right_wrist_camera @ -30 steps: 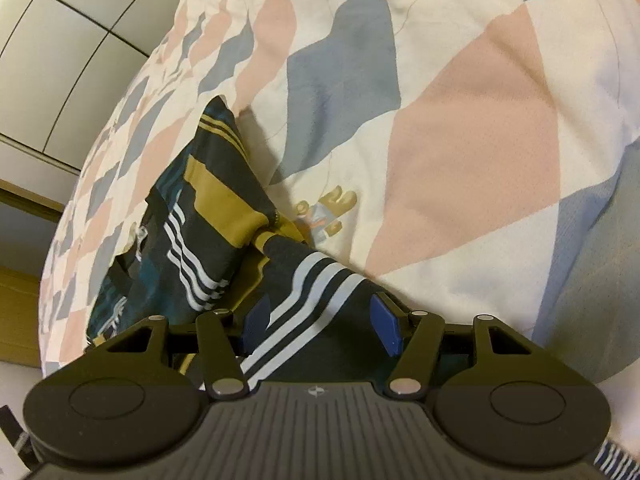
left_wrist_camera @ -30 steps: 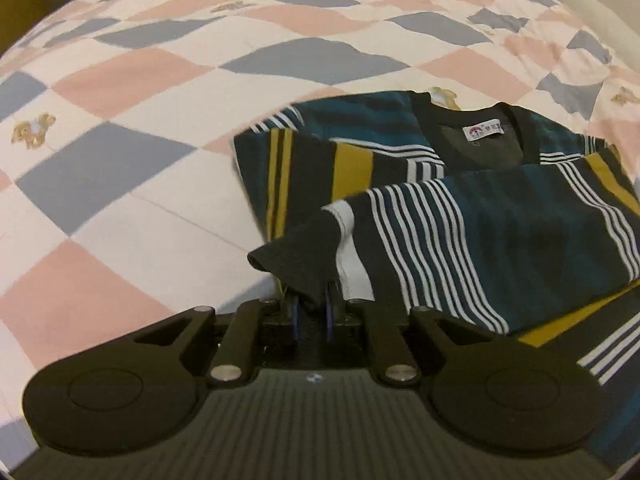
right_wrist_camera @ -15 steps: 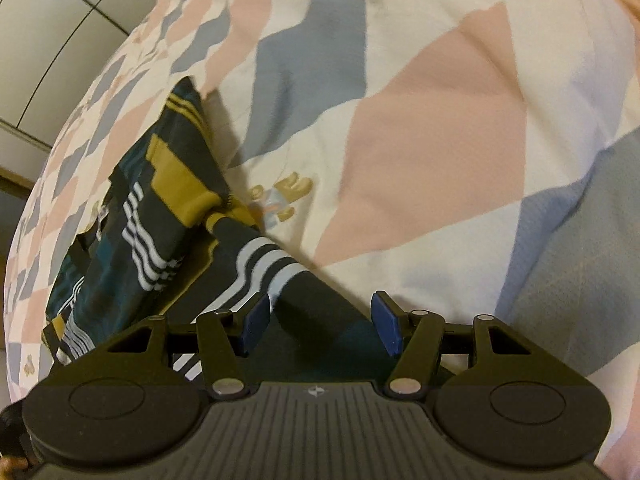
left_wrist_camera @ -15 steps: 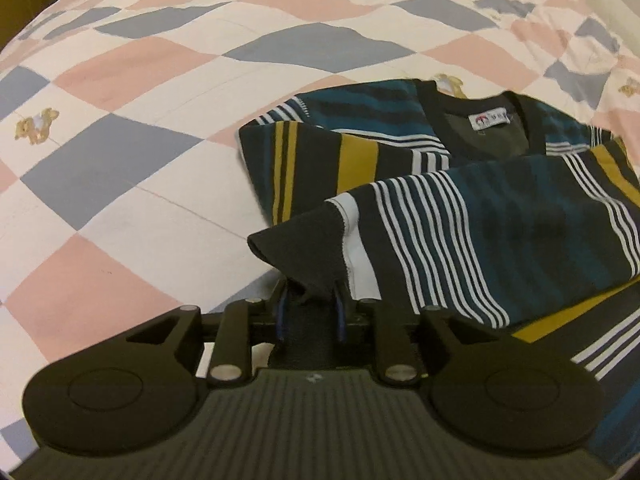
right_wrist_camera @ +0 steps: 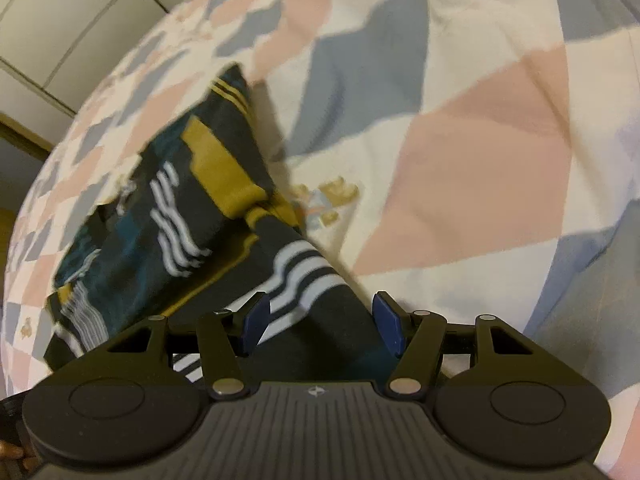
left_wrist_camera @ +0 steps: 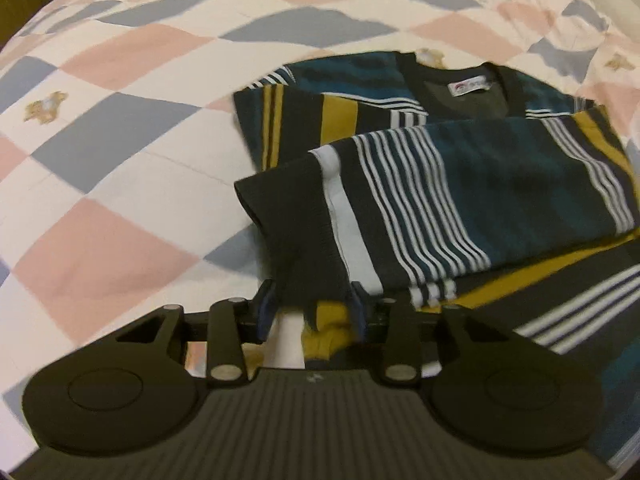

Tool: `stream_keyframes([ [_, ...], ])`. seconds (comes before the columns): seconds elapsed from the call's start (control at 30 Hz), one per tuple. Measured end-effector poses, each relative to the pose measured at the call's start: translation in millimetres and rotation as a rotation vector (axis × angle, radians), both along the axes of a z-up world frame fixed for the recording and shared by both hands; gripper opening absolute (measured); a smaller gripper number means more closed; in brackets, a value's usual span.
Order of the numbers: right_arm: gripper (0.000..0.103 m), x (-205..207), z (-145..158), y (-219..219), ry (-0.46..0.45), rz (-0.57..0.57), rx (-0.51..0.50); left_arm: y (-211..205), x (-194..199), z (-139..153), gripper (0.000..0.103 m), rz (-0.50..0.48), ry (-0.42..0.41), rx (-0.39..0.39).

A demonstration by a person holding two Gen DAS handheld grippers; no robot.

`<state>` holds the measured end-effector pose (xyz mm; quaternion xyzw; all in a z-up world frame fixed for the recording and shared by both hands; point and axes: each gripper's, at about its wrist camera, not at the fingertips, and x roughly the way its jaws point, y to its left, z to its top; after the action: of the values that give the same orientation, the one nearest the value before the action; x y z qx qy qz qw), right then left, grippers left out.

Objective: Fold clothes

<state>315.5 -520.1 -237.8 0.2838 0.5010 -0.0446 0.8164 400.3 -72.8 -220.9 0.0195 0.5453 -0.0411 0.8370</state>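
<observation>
At the bottom centre of the left wrist view, the left gripper [left_wrist_camera: 312, 312] has just been opening; its jaws now stand narrowly apart, the dark cuff [left_wrist_camera: 292, 216] of the striped sweater [left_wrist_camera: 500, 184] loose between them. The right gripper [right_wrist_camera: 320, 324] gapes wide over the sweater's hem. Beyond, the garment lies half-folded on the checked quilt [left_wrist_camera: 120, 160].
</observation>
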Motion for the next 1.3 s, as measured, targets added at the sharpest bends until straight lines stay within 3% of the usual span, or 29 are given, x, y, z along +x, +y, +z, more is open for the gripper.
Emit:
stream_keyframes([
  [0.13,0.059,-14,5,0,0.013,0.099,-0.041,-7,-46,0,0.031,0.012,0.069,0.0],
  [0.27,0.06,-37,-11,-4,0.158,0.205,-0.14,-14,-103,4,0.031,0.061,0.12,-0.019],
  [0.37,0.059,-57,3,-12,0.105,0.257,-0.111,-25,-149,5,0.031,0.08,0.141,-0.061],
  [0.43,0.059,-70,6,-14,0.085,0.316,-0.08,-33,-178,-8,0.031,0.108,0.205,-0.045],
  [0.6,0.059,-99,-19,-18,0.25,0.484,-0.147,-41,-235,-18,0.031,0.166,0.319,-0.033],
  [0.77,0.059,-127,0,-27,0.233,0.517,-0.122,-40,-264,6,0.04,0.155,0.302,-0.056],
  [0.97,0.059,-162,14,-35,0.197,0.437,-0.104,-25,-286,-4,0.038,0.123,0.338,-0.028],
  [1.1,0.059,-199,18,-34,0.169,0.397,-0.118,-18,-305,4,0.035,0.066,0.285,-0.036],
  [1.2,0.059,-220,27,-29,0.106,0.428,-0.205,-16,-322,11,0.032,-0.02,0.238,0.017],
  [1.3,0.059,-235,34,-19,0.06,0.548,-0.34,-23,-338,18,0.032,-0.136,0.189,0.116],
])
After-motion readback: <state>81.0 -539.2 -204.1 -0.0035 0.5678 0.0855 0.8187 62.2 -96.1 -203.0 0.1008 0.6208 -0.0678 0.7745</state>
